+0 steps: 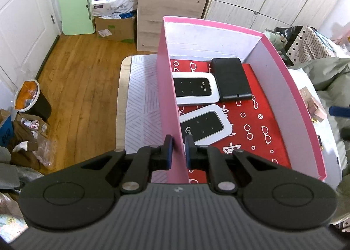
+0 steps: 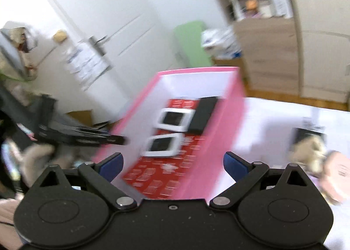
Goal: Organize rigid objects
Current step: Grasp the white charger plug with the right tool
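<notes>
A pink box (image 1: 168, 101) with white inner walls and a red patterned floor stands on a white table. In it lie two white Wi-Fi routers (image 1: 194, 90) (image 1: 204, 127) and a black device (image 1: 231, 79). My left gripper (image 1: 179, 151) is shut on the box's left wall near its front corner. In the blurred right wrist view, the box (image 2: 218, 131) sits ahead with the routers (image 2: 163, 145) inside. My right gripper (image 2: 172, 163) is open and empty, in front of the box's near end.
The white table's left edge (image 1: 122, 101) drops to a wood floor with a bin (image 1: 32, 101) and bags. A wooden dresser (image 1: 170, 5) stands behind. Plush and pink items (image 2: 323, 162) lie on the table to the right of the box.
</notes>
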A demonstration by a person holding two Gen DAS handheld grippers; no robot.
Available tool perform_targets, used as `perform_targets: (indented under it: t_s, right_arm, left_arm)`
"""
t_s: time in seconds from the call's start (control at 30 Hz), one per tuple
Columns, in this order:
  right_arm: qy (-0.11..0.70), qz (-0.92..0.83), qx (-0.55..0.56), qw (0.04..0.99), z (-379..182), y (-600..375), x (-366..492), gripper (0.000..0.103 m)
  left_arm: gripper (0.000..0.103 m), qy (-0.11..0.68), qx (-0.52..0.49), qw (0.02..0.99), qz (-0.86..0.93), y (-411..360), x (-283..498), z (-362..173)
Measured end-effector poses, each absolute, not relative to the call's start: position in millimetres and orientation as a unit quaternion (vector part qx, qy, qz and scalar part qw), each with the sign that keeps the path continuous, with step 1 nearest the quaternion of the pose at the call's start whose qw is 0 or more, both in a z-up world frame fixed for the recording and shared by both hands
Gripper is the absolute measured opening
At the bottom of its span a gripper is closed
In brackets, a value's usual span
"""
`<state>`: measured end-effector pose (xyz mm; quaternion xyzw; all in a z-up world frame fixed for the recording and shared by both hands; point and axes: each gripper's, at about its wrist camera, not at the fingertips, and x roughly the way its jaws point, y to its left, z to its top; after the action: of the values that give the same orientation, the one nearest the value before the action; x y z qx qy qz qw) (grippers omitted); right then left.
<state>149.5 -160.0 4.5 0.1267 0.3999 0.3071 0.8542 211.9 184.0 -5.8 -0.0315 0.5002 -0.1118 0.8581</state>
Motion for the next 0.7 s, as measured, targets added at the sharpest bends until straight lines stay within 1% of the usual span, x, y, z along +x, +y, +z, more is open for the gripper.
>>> perform_targets:
  t_s: [0.07,0.13,0.2,0.23,0.3,0.33,0.37,0.47,0.6,0.63,0.67,0.7]
  right_arm:
    - [0.382,0.264,0.082,0.882,-13,-169,135,0.098]
    - [0.360,0.222,0.011,0.906,-28,-173,117,0.098]
    - [0.348,0.210,-0.027,0.913,-42,-175,106,0.097]
    - [0.347,0.205,-0.037,0.914,-51,-178,102,0.095]
    - [0.353,0.201,-0.056,0.912,-65,-180,99,0.085]
    - [0.359,0.197,-0.065,0.910,-72,-181,99,0.078]
    - [0.366,0.194,-0.069,0.908,-78,-184,102,0.074]
    - [0.383,0.191,-0.066,0.901,-89,-189,107,0.068]
    - [0.384,0.166,-0.106,0.902,-101,-189,111,0.068]
    - [0.385,0.164,-0.113,0.901,-104,-189,110,0.067]
    - [0.388,0.166,-0.115,0.899,-106,-189,112,0.063]
    - [0.388,0.170,-0.107,0.900,-106,-190,112,0.063]
  left_arm:
    - [0.011,0.500,-0.032,0.858,-0.110,184,212,-6]
    - [0.010,0.501,-0.030,0.858,-0.107,183,211,-6]
    - [0.010,0.503,-0.027,0.858,-0.102,181,211,-5]
    - [0.010,0.504,-0.025,0.858,-0.098,179,211,-5]
    - [0.010,0.506,-0.022,0.857,-0.089,176,212,-4]
    - [0.010,0.507,-0.015,0.858,-0.088,174,212,-4]
    - [0.010,0.508,-0.014,0.857,-0.086,173,212,-4]
    - [0.010,0.511,-0.022,0.855,-0.082,176,213,-3]
    - [0.010,0.513,-0.028,0.855,-0.078,176,212,-3]
    - [0.010,0.513,-0.027,0.855,-0.077,176,212,-3]
    - [0.010,0.513,-0.028,0.854,-0.076,176,211,-3]
    - [0.010,0.514,-0.028,0.854,-0.075,176,211,-3]
